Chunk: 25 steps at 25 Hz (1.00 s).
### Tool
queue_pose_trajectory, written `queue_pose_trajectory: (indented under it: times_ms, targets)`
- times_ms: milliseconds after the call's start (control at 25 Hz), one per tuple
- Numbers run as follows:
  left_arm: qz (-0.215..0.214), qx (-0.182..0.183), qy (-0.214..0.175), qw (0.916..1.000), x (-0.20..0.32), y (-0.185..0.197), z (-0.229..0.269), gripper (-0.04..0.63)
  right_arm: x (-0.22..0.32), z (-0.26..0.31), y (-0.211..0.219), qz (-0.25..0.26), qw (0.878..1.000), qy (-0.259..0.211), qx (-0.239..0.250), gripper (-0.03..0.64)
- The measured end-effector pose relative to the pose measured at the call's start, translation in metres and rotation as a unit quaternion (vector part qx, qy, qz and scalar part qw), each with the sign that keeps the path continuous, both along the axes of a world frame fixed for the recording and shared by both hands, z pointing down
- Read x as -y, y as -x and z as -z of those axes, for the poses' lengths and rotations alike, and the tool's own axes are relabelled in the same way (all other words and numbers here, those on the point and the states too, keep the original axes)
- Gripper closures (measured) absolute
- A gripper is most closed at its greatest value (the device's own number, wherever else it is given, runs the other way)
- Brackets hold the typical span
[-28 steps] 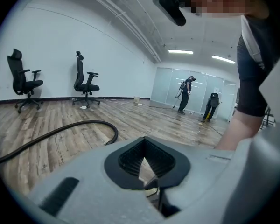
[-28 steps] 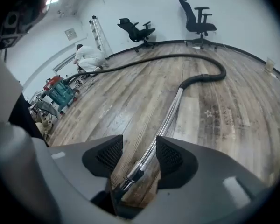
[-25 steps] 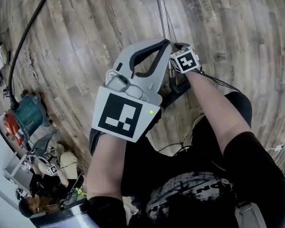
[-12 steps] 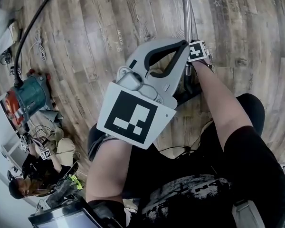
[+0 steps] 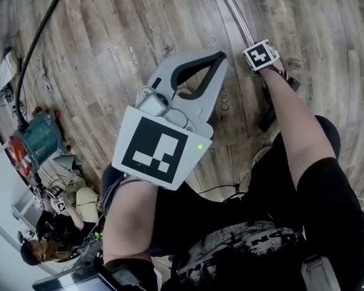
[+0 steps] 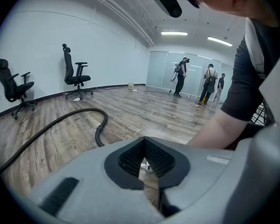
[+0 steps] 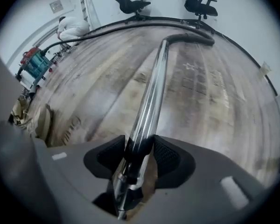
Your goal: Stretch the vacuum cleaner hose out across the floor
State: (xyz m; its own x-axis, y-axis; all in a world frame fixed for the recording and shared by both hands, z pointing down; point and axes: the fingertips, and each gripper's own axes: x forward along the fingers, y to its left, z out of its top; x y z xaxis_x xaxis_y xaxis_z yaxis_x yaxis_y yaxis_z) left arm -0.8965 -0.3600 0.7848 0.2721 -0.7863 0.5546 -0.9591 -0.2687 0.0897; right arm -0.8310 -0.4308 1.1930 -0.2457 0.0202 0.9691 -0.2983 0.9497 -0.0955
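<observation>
Right gripper view: my right hand-held gripper (image 7: 137, 171), jaws just closing, is pinching the metal wand (image 7: 149, 97). Black hose (image 7: 107, 29) is running far-left to the vacuum cleaner (image 7: 35, 64), curving; more stretching likely remaining. Left hand-held gripper (image 6: 147, 171) is hanging pressed together, empty.

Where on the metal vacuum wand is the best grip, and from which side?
Take the metal wand on its straight chrome shaft near the close end, from above, claw crosswise: it is slim and round, low over the floor. The right claw, whose jaws have just been closing, holds it there.
</observation>
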Motion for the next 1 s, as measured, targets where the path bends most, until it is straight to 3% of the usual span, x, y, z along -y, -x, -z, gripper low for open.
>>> queue_pose_trajectory:
  times_ms: [160,240,360,400,480,560,640,720,920,1000]
  targets:
    - [-0.024,-0.001,0.006,0.9997,0.014,-0.031,-0.002,0.594,0.056,0.004,-0.073,0.060,0.996,-0.026,-0.060,0.431]
    - [-0.039,0.000,0.017,0.9991,0.016,-0.048,-0.012,0.594,0.077,0.007,-0.110,0.086,0.992,-0.013,-0.091,0.441]
    - [-0.055,-0.006,0.069,0.9960,0.001,-0.072,-0.049,0.594,0.086,0.018,-0.140,0.124,0.989,0.033,-0.076,0.487]
    - [-0.058,-0.021,0.092,0.9939,-0.005,-0.080,-0.064,0.594,0.088,0.025,-0.147,0.146,0.987,0.023,-0.064,0.616]
    - [-0.061,-0.064,0.125,0.9882,-0.009,-0.096,-0.093,0.594,0.093,0.033,-0.158,0.184,0.981,-0.031,-0.047,0.613]
    - [-0.049,-0.104,0.144,0.9830,-0.006,-0.112,-0.115,0.594,0.089,0.030,-0.163,0.136,0.990,-0.040,-0.004,0.612]
    - [-0.027,-0.130,0.145,0.9804,0.002,-0.126,-0.129,0.594,0.088,0.029,-0.167,0.027,0.998,-0.006,0.062,0.597]
    - [-0.003,-0.146,0.140,0.9794,0.018,-0.129,-0.141,0.594,0.099,0.032,-0.166,-0.026,0.994,0.005,0.103,0.505]
    - [0.068,-0.191,0.140,0.9692,0.033,-0.119,-0.174,0.594,0.096,0.034,-0.158,-0.005,0.992,0.011,0.126,0.477]
    - [0.090,-0.208,0.136,0.9644,0.033,-0.119,-0.180,0.594,0.088,0.035,-0.150,0.001,0.991,0.033,0.131,0.423]
